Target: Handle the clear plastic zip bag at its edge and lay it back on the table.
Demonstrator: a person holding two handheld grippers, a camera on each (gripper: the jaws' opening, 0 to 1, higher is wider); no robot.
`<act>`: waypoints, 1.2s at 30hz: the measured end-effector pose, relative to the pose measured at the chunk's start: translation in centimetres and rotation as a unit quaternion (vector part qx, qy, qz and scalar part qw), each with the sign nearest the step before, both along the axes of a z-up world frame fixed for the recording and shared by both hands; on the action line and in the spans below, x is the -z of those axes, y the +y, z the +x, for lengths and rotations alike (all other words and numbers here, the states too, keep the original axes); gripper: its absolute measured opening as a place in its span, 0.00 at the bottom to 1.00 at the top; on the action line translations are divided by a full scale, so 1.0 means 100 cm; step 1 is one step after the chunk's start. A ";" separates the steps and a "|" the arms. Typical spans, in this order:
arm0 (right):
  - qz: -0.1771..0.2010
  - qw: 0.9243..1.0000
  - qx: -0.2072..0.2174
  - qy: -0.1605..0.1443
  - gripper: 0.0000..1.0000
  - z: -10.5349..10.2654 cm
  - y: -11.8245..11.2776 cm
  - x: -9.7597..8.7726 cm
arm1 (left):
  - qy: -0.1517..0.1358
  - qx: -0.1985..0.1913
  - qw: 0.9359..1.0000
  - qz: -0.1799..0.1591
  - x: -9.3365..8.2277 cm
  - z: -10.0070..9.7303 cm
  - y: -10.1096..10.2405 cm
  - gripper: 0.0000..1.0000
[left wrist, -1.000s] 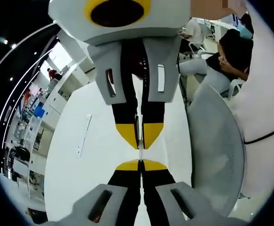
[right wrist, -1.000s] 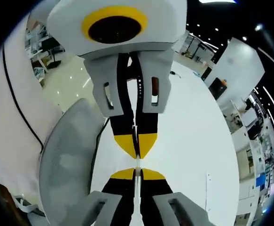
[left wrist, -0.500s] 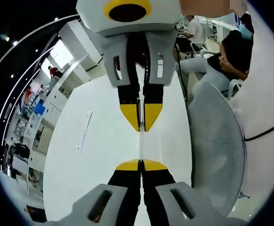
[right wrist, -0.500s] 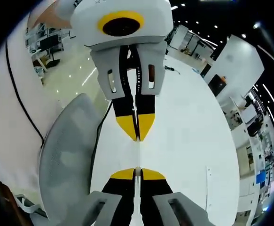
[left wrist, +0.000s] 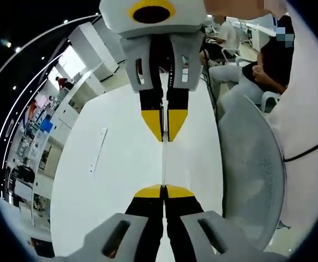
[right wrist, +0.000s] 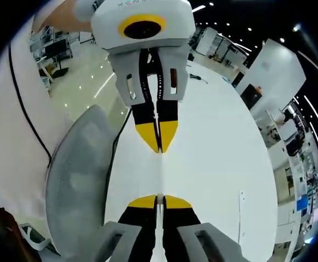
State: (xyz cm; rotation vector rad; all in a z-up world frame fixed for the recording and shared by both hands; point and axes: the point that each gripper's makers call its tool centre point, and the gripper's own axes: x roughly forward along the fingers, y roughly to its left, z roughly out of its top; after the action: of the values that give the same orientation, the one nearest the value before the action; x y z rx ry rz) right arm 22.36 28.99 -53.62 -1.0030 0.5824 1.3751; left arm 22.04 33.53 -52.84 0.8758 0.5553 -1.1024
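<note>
You have pulled the two grippers apart since a second ago, so the bag (left wrist: 163, 164) is now stretched edge-on between them above the table (left wrist: 109, 180). Your left gripper (left wrist: 163, 189) and right gripper (right wrist: 159, 197) are both clamped on its edge (each shows opposite in the other's view). I judge the bag is taut and ready for lowering.

1. You have a white table (left wrist: 126, 164) under both views; in the right gripper view it (right wrist: 213, 164) runs from 12 o'clock down to 6.
2. On it you can see a thin white strip (left wrist: 98, 150) lying flat at 9 o'clock in the left gripper view, and at 4 o'clock (right wrist: 240, 212) in the right gripper view.
3. A dark cable (right wrist: 198, 78) lies at the far end, toward 12 o'clock.
</note>
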 end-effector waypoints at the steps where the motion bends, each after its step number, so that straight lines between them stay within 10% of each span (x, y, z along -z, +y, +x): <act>1: 0.002 1.000 0.001 0.002 0.00 0.000 -0.001 0.000 | 0.000 0.000 1.000 0.000 0.000 0.000 0.001 0.00; 36: -0.006 1.000 0.031 0.002 0.00 -0.002 -0.038 -0.002 | -0.003 -0.003 1.000 0.004 0.000 -0.001 0.004 0.00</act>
State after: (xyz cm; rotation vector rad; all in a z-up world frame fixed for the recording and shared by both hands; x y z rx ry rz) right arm 22.16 25.17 -53.38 -0.9837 0.6198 1.3206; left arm 21.91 33.89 -52.81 0.8826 0.5578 -1.0922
